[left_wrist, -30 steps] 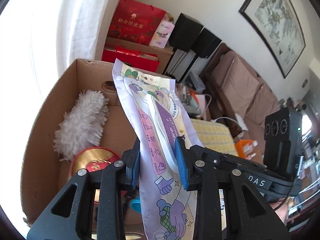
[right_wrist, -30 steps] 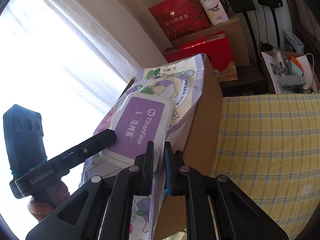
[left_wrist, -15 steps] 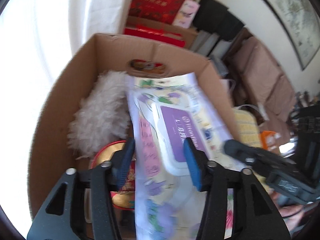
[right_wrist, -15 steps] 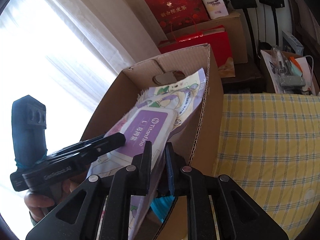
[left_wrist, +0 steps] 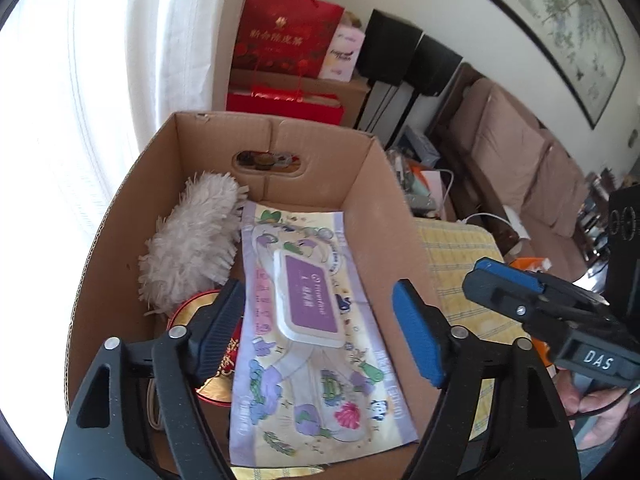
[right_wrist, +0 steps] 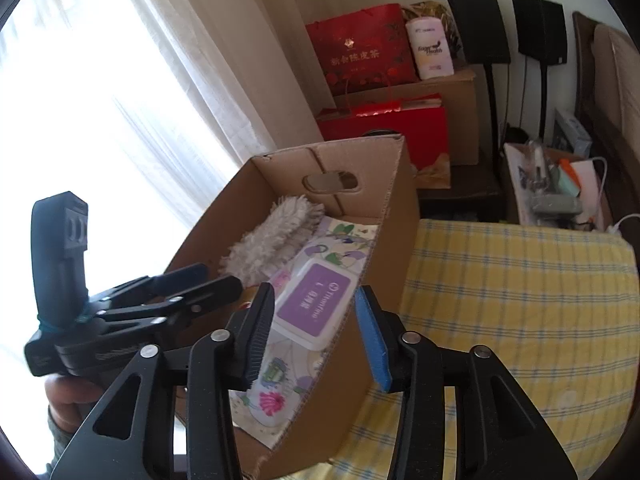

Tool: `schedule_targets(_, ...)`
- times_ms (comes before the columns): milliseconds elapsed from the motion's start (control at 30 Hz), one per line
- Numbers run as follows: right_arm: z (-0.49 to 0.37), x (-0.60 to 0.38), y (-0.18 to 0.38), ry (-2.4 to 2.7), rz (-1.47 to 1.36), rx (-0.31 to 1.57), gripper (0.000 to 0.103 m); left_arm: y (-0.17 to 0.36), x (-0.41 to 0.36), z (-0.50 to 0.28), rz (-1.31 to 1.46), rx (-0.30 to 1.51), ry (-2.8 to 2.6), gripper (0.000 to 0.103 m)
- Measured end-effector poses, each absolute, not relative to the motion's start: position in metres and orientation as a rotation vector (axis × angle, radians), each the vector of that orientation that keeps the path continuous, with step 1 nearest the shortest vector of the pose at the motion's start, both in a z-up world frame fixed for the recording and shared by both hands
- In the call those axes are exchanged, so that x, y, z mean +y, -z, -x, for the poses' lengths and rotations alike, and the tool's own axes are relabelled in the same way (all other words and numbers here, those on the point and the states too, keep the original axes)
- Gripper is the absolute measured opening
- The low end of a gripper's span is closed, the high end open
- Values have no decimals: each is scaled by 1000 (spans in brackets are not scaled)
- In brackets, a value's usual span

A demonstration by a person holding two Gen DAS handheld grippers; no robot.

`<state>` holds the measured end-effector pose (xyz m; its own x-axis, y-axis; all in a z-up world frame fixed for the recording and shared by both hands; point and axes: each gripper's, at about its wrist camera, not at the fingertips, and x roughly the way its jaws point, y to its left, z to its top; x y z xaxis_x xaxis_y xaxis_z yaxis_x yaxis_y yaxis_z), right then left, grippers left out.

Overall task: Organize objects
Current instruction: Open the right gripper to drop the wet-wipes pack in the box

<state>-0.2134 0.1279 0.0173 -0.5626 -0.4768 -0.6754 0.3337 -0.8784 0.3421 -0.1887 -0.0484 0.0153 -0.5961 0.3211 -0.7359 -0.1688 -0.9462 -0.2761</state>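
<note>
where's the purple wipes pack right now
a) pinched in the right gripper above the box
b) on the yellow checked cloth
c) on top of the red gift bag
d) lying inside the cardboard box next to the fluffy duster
d: the wipes pack lies flat inside the cardboard box beside the fluffy duster, while the left gripper and right gripper are both open and hold nothing.

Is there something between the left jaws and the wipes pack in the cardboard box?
Nothing visible. The left gripper is open just above the wipes pack, which lies flat in the cardboard box beside the duster. The box wall stands to the right, not between them.
</note>
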Motion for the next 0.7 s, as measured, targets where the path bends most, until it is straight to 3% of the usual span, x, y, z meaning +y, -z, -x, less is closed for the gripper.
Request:
schedule_targets(267, 197, 147, -25, 2524, -1127, -139, 73, -30, -23, 174, 1198, -194, -2573, 84)
schedule_targets(533, 187, 177, -29, 2599, -1146, -146, 82, -36, 0, 164, 1187, -164, -2542, 84)
schedule_targets(600, 185, 182, -30, 2615, -1150, -139, 84, -37, 7, 160, 1178, -164, -2526, 95)
schedule_targets(700, 181, 191, -32, 2628, -1140, -125, 85, -38, 18, 156, 1156, -168, -2507, 101)
